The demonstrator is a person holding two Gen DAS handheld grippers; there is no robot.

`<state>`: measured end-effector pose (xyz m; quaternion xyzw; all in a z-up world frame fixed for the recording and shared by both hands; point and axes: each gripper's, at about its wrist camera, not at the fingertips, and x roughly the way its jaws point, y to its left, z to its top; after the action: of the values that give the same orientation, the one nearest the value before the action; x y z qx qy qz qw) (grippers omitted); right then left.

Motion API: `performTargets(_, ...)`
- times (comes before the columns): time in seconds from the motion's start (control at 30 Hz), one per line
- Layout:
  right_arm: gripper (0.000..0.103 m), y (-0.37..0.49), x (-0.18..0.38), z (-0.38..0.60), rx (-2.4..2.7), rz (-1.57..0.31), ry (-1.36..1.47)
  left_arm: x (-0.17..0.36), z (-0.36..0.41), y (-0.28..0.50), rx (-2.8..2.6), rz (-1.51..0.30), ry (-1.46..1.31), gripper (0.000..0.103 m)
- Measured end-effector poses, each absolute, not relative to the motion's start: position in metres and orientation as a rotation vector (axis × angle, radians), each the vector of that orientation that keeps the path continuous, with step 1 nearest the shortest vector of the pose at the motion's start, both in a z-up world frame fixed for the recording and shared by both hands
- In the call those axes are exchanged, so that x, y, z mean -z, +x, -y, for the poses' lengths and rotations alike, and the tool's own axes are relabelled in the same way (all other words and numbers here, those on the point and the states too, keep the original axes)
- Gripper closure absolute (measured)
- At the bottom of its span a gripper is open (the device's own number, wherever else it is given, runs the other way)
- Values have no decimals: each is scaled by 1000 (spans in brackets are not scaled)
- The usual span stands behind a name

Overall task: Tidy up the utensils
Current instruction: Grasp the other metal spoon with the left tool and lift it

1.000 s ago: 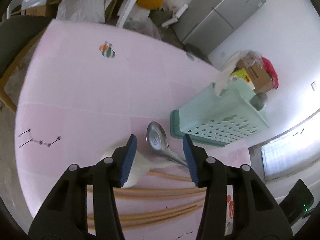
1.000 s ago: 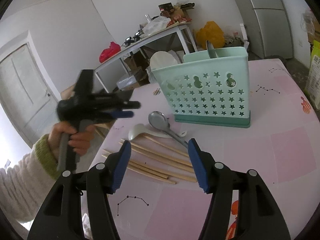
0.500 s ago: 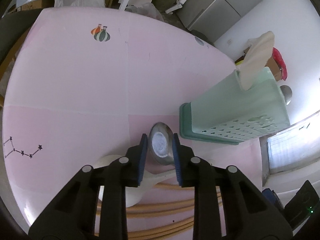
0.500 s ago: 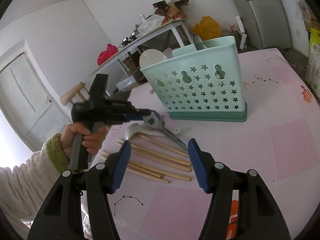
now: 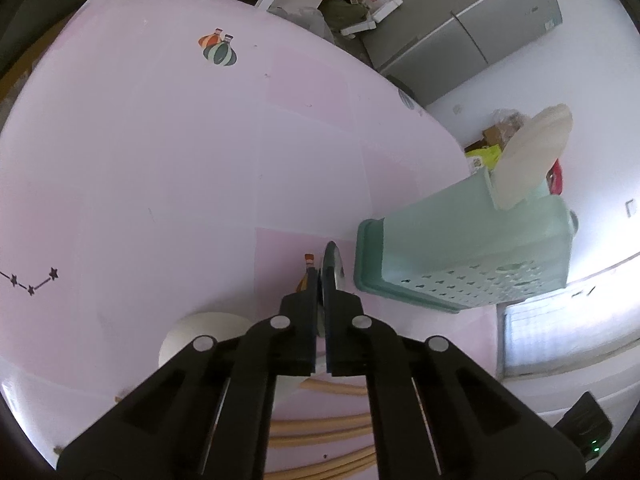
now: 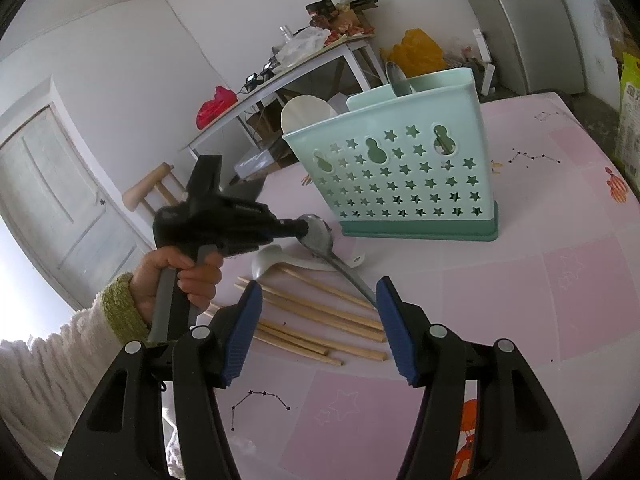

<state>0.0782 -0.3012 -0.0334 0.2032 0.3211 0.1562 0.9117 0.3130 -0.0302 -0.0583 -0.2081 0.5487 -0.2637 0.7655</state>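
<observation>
My right gripper (image 6: 318, 320) hangs open and empty over the chopsticks (image 6: 320, 312); beyond, my left gripper (image 6: 302, 228) pinches the spoon (image 6: 320, 236) by its bowl beside the caddy (image 6: 400, 168) — slick, curved metal could twist free when lifted.

White walls, pale panelled door (image 6: 60, 200), grey refrigerator (image 5: 464, 36), cluttered white side table (image 6: 280, 80), wooden stool (image 6: 148, 192), bright window (image 5: 560, 328), pink patterned tabletop (image 5: 160, 140), soft daylight
</observation>
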Motion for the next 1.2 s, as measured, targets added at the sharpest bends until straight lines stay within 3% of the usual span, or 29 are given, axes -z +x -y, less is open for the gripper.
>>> performTargets(0.13,45,76,32,301,-323,-660,413,61,27,314,572,-1203,-499,101)
performTargets(0.27,45,76,32,299,-323,-661,405,60,27,316,561,-1205,-535,79)
performTargets(0.37,45,76,33,300,-326,-663,404,60,32,315,559,-1199,-507,78)
performTargets(0.63,45,78,38,302,-329,-670,417,65,47,319,540,-1223,-388,81)
performTargets(0.8,45,81,42,305,-320,-682,430,71,41,323,533,-1229,-415,97)
performTargets(1.2,45,69,24,305,-315,-628,390,35,4,292,576,-1111,-508,101)
